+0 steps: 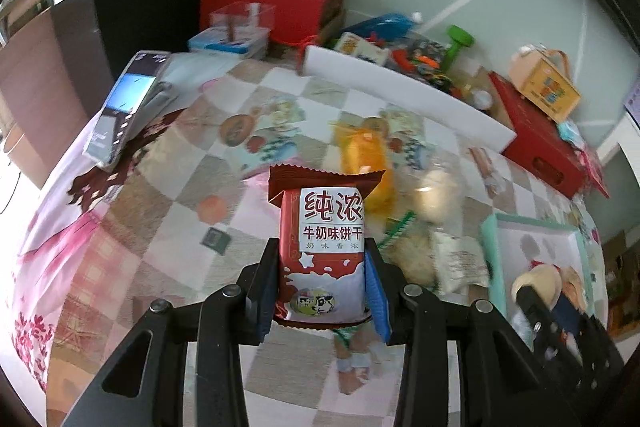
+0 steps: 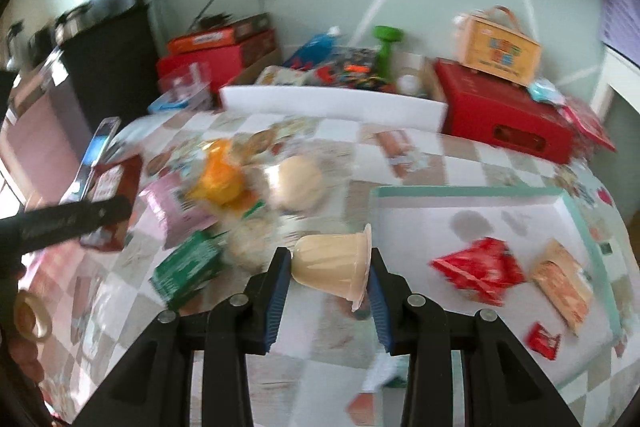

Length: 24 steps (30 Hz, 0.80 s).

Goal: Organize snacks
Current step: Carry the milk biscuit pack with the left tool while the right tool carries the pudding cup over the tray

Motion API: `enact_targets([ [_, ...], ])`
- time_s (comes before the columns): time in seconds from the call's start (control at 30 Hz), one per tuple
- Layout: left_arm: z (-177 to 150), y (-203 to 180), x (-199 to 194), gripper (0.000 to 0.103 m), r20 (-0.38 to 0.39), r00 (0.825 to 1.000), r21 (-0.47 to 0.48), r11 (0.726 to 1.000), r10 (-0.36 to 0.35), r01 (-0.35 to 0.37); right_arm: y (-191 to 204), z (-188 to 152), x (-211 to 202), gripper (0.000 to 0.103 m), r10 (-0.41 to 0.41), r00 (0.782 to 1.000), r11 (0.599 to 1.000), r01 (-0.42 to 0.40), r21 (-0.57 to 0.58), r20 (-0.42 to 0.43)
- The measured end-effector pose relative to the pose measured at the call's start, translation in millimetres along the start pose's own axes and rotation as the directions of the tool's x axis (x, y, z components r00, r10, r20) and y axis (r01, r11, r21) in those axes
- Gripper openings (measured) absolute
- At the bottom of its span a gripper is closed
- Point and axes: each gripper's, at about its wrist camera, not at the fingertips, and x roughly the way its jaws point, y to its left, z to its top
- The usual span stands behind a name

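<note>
My left gripper (image 1: 322,263) is shut on a red-and-white milk biscuit packet (image 1: 324,247), held upright above the checked tablecloth (image 1: 152,227). My right gripper (image 2: 330,267) is shut on a cream jelly cup (image 2: 334,265) lying sideways between the blue pads. A teal-rimmed white tray (image 2: 472,193) lies at the right and holds a red packet (image 2: 480,269), a tan packet (image 2: 560,283) and a small red packet (image 2: 542,339). Loose snacks sit mid-table: an orange jelly cup (image 2: 222,175), another cream cup (image 2: 298,183), a pink packet (image 2: 172,207) and a green packet (image 2: 188,267). The left gripper with its packet (image 2: 108,187) shows at the left of the right wrist view.
A phone (image 1: 120,115) lies at the table's left edge. A white foam board (image 1: 400,95) crosses the back, with red boxes (image 2: 508,123), a small orange carton (image 2: 498,47), a green dumbbell (image 1: 458,45) and clutter behind it. A tape roll (image 2: 32,315) sits near left.
</note>
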Motion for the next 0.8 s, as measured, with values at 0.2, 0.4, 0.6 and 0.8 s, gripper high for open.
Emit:
enact_targets([
  [0.2,-5.2,-33.7,-5.2,0.041,0.002,0.999,0.079,0.996,-0.051,0.051,-54.0,3.2,-10.0,0.04,-0.056,0.998,0.991,0.054,0.122,0.013],
  [0.4,-12.3,-65.1,-9.0,0.041,0.003,0.996,0.159,0.984,-0.084,0.083,-110.5,0.1,-20.1,0.04,-0.113,0.994,0.957,0.106,0.269,0.009],
  [0.6,-23.0,-98.7,-6.5,0.041,-0.011,0.993,0.238,0.964,-0.117,0.116,-145.9,-6.5,-18.0,0.04,-0.195,0.981,0.926,0.188,0.326,-0.012],
  [0.8,-31.9,-140.8,1.4,0.041,-0.01,0.992,0.351,0.928,-0.128,0.124,-161.2,-8.4,-5.2,0.04,-0.187,0.982,0.919,0.184,0.35,-0.024],
])
